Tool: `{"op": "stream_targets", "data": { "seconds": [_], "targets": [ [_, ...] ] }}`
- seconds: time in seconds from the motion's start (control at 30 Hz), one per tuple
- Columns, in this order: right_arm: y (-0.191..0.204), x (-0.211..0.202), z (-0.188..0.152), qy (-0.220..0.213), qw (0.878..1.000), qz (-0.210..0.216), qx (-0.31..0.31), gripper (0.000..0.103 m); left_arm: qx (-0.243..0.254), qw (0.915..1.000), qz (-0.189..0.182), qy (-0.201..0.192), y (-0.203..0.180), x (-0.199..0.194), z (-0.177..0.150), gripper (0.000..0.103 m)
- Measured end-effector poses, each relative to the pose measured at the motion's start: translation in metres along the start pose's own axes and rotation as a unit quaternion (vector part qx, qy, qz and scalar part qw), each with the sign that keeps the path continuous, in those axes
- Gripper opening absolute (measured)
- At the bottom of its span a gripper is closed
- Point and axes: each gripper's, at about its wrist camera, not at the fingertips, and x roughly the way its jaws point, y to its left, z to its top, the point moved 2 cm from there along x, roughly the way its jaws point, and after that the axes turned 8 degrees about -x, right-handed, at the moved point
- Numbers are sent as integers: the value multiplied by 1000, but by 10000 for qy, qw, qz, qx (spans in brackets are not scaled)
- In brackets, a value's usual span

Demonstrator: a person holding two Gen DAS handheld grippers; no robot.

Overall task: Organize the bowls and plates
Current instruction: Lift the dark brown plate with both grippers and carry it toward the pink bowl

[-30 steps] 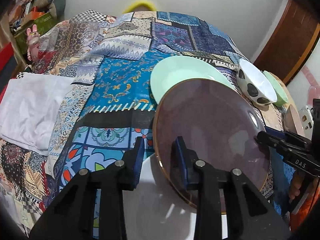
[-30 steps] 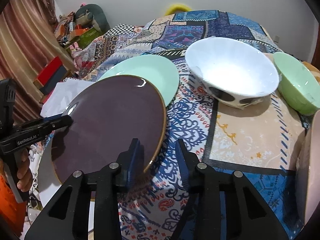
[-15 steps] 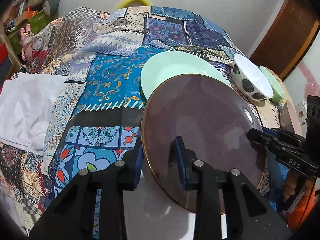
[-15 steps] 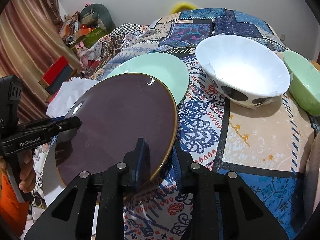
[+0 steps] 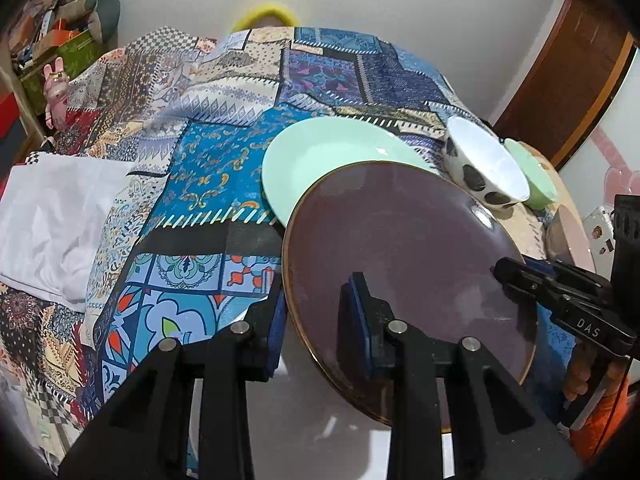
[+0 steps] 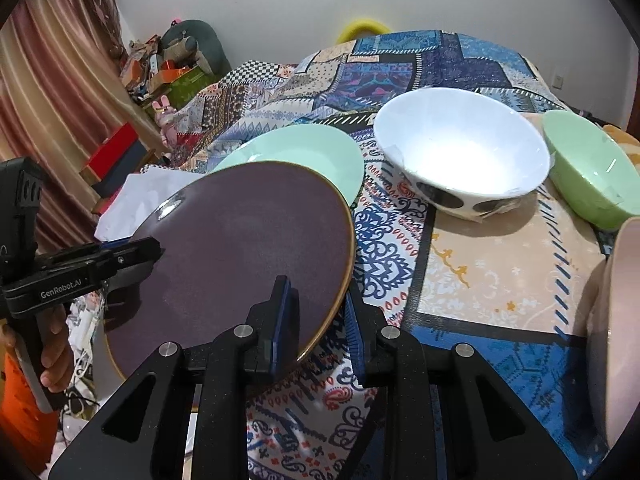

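Note:
A dark purple plate with a gold rim is held tilted above the bed by both grippers. My left gripper is shut on its left edge. My right gripper is shut on its right edge; the plate fills the left of the right wrist view. A mint green plate lies flat on the quilt just beyond it. A white plate lies under the purple one at the near edge. A white spotted bowl and a green bowl sit to the right.
The patchwork quilt covers the bed. A white cloth lies at the left. A pink dish stands at the far right edge. A wooden door is behind on the right; boxes and toys crowd the back left.
Both grippers have lifted the purple plate and carried it slightly forward toward the mint plate. The right gripper closed onto its rim between one second ago and half a second ago.

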Motion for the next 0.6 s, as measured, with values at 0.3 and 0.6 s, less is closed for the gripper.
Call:
{"op": "stream_targets", "data": {
  "seconds": [0.3,0.6],
  "targets": [
    [-3,-30,-2,-209,9998,-52,9,23,123,9997,-116,-158,-23,-25,-1,28],
    [-6,-68,-10,-462,9988,-153,-8,24,278,9991,-173,-274,-54,-54,-13,28]
  ]
}}
